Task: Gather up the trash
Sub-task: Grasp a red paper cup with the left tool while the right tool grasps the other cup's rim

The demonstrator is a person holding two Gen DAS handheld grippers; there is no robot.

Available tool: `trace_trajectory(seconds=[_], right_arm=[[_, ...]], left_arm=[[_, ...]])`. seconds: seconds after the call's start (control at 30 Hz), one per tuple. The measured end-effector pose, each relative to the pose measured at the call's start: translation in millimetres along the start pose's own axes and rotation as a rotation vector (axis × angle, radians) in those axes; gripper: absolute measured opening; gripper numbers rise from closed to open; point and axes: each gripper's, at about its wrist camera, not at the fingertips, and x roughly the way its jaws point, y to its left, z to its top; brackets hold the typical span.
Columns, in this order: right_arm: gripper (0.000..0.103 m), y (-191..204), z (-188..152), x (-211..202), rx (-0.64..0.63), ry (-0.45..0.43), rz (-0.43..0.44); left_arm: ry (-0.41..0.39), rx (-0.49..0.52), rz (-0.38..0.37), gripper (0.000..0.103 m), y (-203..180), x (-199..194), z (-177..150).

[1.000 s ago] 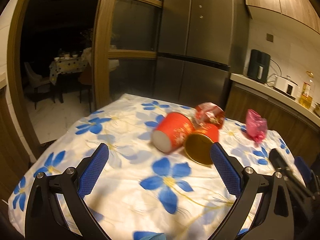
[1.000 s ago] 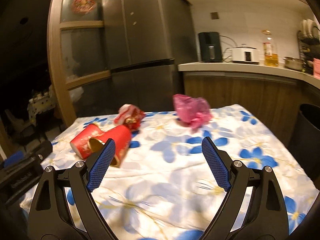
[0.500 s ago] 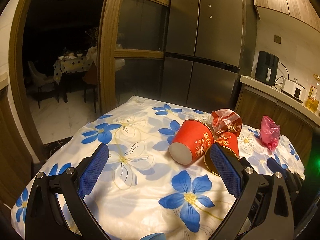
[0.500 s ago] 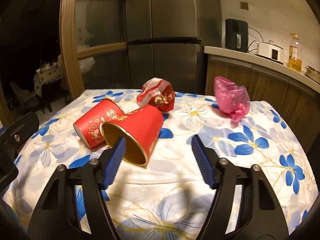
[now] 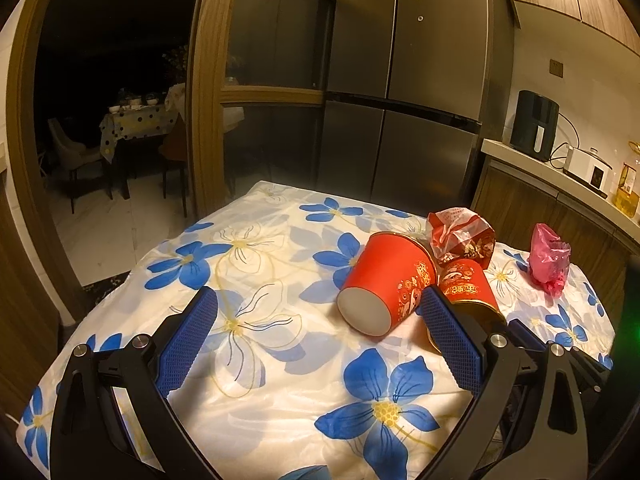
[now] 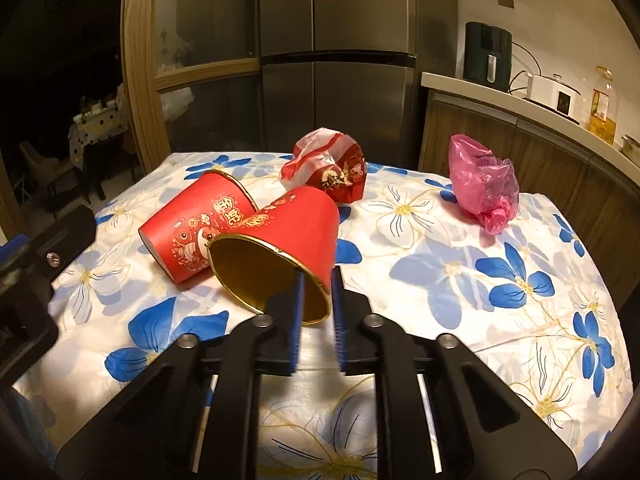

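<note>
As right gripper (image 6: 318, 304) pinches cup rim (image 6: 310, 276), tilted down

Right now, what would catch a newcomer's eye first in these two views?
Two red paper cups lie tipped over mid-table on the blue-flowered tablecloth; the right gripper has just closed its jaws on the rim of the nearer cup, whose gold inside faces the camera. The other cup lies beside it, a crumpled red wrapper behind, a pink plastic bag further right. The left gripper hangs open.
</note>
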Motion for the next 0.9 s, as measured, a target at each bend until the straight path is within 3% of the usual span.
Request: trace_trajectory(seconds=[0.1,0.47,0.77,0.9], right_arm=[[0.003,-2,1,-3,0.010,-0.010,0.003],[0.003,-22,0,-26,0.051,-0.075,-0.019],[0.003,-39,-3,-41,0.076,-0.108,-0.033],[0.003,-40,-4,-43,0.077,-0.112,-0.033]], left_arm=[[0.007,-0.003,-0.013,0.097,-1,3,1],[0.058,-0.002,-0.099,0.097,-12,37,9],[0.182,-0.048,-0.215,0.097,-20,80,10],[0.233,-0.045,-0.251,0.088,-24,92,7]])
